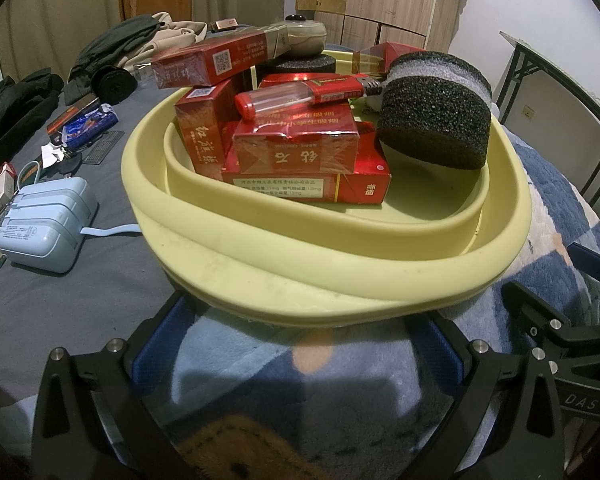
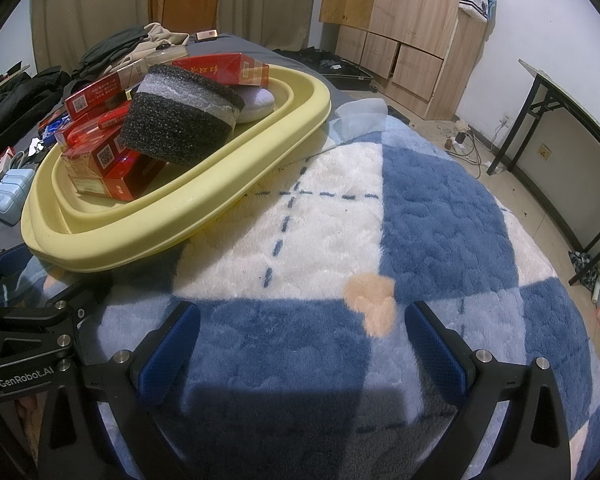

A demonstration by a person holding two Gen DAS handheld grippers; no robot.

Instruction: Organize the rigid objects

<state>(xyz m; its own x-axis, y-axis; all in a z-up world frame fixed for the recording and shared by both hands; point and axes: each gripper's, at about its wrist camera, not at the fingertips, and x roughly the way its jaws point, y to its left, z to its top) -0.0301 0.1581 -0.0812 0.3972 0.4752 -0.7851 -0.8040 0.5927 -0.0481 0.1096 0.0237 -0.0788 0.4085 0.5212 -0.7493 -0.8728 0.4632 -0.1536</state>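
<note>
A pale yellow basin (image 1: 236, 232) (image 2: 204, 184) sits on the bed, piled with red cigarette boxes (image 1: 300, 152) (image 2: 112, 160), a red lighter (image 1: 300, 94) and a black and grey foam block (image 1: 436, 120) (image 2: 180, 120). My left gripper (image 1: 300, 344) is open and empty, its fingers just below the basin's near rim. My right gripper (image 2: 300, 344) is open and empty over the blue and white plush blanket (image 2: 420, 208), right of the basin. The left gripper's body shows at the left edge of the right wrist view.
A light blue charger (image 1: 48, 232) with its cable, keys and small boxes (image 1: 84, 120) lie on the grey sheet left of the basin. Dark clothes (image 1: 112, 48) are heaped behind. A wooden wardrobe (image 2: 404, 24) and a black-framed table (image 2: 572, 120) stand to the right.
</note>
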